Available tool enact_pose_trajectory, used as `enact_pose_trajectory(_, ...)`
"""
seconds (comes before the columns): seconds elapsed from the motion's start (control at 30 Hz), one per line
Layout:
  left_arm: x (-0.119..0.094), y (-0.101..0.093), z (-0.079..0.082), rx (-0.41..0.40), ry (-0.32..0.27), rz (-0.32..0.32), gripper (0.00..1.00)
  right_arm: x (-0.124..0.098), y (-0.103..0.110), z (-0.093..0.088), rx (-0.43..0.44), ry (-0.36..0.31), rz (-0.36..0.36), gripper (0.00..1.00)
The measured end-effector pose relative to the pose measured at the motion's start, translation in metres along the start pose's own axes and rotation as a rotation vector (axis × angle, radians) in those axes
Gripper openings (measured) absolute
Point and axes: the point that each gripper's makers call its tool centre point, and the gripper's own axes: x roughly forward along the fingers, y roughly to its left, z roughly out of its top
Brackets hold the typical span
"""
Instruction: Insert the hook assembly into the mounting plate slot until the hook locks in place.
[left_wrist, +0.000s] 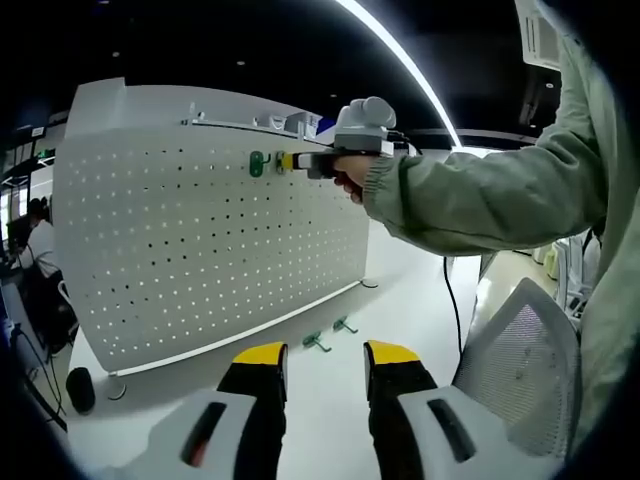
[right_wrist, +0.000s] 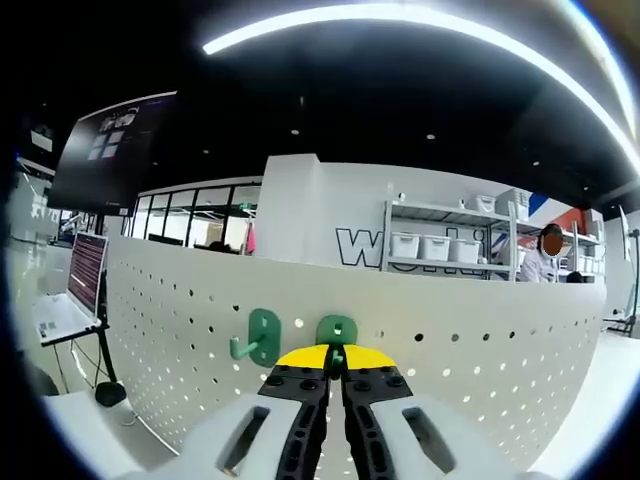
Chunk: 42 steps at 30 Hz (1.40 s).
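A white pegboard (left_wrist: 200, 240) stands upright on the white table (left_wrist: 330, 410). One green hook (left_wrist: 257, 163) hangs on it near the top. Just right of that hook, my right gripper (left_wrist: 290, 162), held by a person's hand, presses against the board. In the right gripper view the yellow-tipped right gripper (right_wrist: 336, 358) is shut on a second green hook (right_wrist: 337, 330), whose plate sits against the pegboard (right_wrist: 480, 350) beside the mounted hook (right_wrist: 258, 340). My left gripper (left_wrist: 326, 355) stands open low over the table, and two loose green hooks (left_wrist: 316, 342) (left_wrist: 345, 325) lie just beyond it.
A white mesh chair back (left_wrist: 520, 370) stands at the right, close to the person's green sleeve (left_wrist: 480, 200). A black cylinder (left_wrist: 80, 388) sits by the board's left foot. A laptop (right_wrist: 75, 290) is at the left, and shelves with bins (right_wrist: 440, 245) stand behind the board.
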Motion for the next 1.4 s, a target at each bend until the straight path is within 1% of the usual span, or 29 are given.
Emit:
enact_pose_trajectory(0.1,-0.001,0.001,0.0,-0.003,0.0,0.002,0.32,0.0,0.0,-0.003,0.008,0.013,-0.002,0.02)
enact_pose_trajectory(0.3,0.0,0.001,-0.001,-0.006,-0.001,0.002,0.32,0.0,-0.001,-0.003,0.016,0.013,-0.007,0.02)
enact_pose_trajectory(0.57,0.0,0.0,0.0,-0.006,-0.003,0.0,0.31,0.001,0.0,-0.003,-0.003,0.016,-0.021,0.02)
enact_pose_trajectory(0.83,-0.001,-0.001,-0.001,-0.008,-0.004,-0.003,0.31,0.002,0.001,-0.006,-0.02,0.024,-0.054,0.04)
enact_pose_trajectory(1.0,-0.002,-0.001,-0.001,-0.01,-0.003,-0.003,0.31,0.003,0.0,-0.006,-0.026,0.025,-0.055,0.04)
enact_pose_trajectory(1.1,-0.003,-0.001,-0.002,-0.011,-0.001,-0.002,0.31,0.002,0.0,-0.009,-0.025,0.034,-0.051,0.04)
enact_pose_trajectory(1.27,-0.003,-0.001,0.0,-0.008,-0.004,-0.002,0.31,-0.002,-0.002,-0.024,-0.016,0.075,-0.05,0.07)
enact_pose_trajectory(1.4,-0.003,-0.002,0.0,-0.006,-0.005,-0.002,0.31,-0.007,-0.004,-0.029,-0.004,0.085,-0.052,0.08)
